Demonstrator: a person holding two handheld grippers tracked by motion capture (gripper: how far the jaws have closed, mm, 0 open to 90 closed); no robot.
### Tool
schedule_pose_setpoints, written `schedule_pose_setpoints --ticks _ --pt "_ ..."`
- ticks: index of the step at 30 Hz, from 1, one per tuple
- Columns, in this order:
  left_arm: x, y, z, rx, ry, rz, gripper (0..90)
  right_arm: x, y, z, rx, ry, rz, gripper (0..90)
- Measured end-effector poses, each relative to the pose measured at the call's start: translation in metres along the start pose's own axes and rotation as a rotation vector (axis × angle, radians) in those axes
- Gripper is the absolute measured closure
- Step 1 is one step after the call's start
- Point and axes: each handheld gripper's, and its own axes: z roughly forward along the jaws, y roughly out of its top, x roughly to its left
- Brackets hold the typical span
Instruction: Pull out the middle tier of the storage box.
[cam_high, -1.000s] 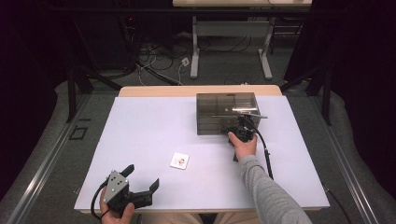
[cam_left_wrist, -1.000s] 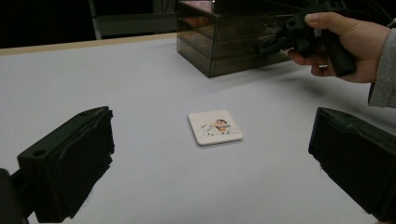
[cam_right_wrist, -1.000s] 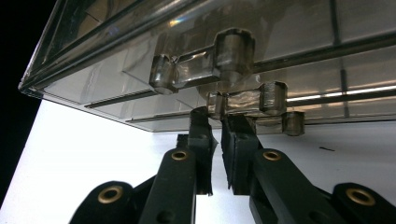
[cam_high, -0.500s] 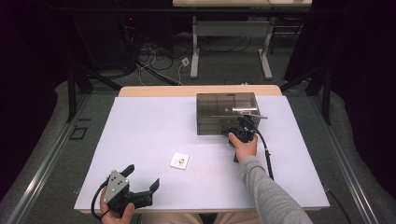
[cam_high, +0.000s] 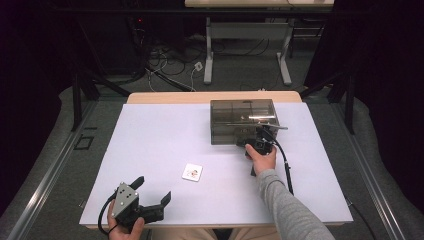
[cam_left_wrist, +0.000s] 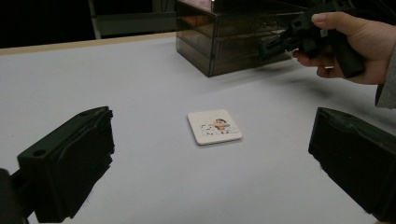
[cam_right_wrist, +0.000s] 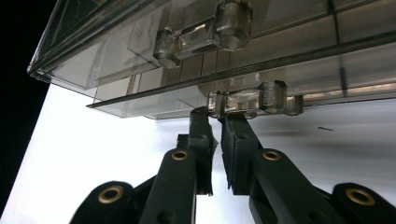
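Note:
A smoky clear plastic drawer box (cam_high: 242, 120) stands at the table's far right. In the right gripper view my right gripper (cam_right_wrist: 217, 116) has its jaws almost together, pinched on the left end of the lower drawer handle (cam_right_wrist: 261, 98). From above, the right gripper (cam_high: 255, 142) sits at the box's front with a hand around it. A small white card with a cartoon picture (cam_high: 192, 172) lies flat mid-table. My left gripper (cam_high: 152, 189) rests open near the front left edge. In its own view the card (cam_left_wrist: 214, 126) lies beyond its wide-apart jaws.
The white table top (cam_high: 160, 135) has bare room left of the box and around the card. A second drawer handle (cam_right_wrist: 201, 35) sits above the gripped one. A black cable (cam_high: 286, 165) trails from the right gripper along the forearm. Dark floor and desk legs lie beyond the table.

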Motion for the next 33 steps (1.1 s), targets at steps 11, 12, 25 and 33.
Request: schedule_pose_setpoints --ticks 11,12,25,33 --pt "0.0008 0.0001 0.0000 0.014 -0.005 0.007 0.6 -0.0002 -0.0029 -0.0023 -0.002 -0.002 -0.006 83.7" --pt "0.0007 0.0000 0.0001 0.012 -0.005 0.007 0.6 -0.0002 -0.0029 -0.0023 -0.002 -0.002 -0.006 83.7" --pt "-0.0002 -0.0002 0.0007 0.009 -0.004 0.002 0.7 0.0003 -0.0037 -0.0051 0.006 -0.001 -0.002 88.5" --pt "-0.0006 -0.0003 0.0010 0.005 -0.001 0.002 0.7 0.0004 -0.0030 -0.0055 -0.002 0.012 0.021 81.4"
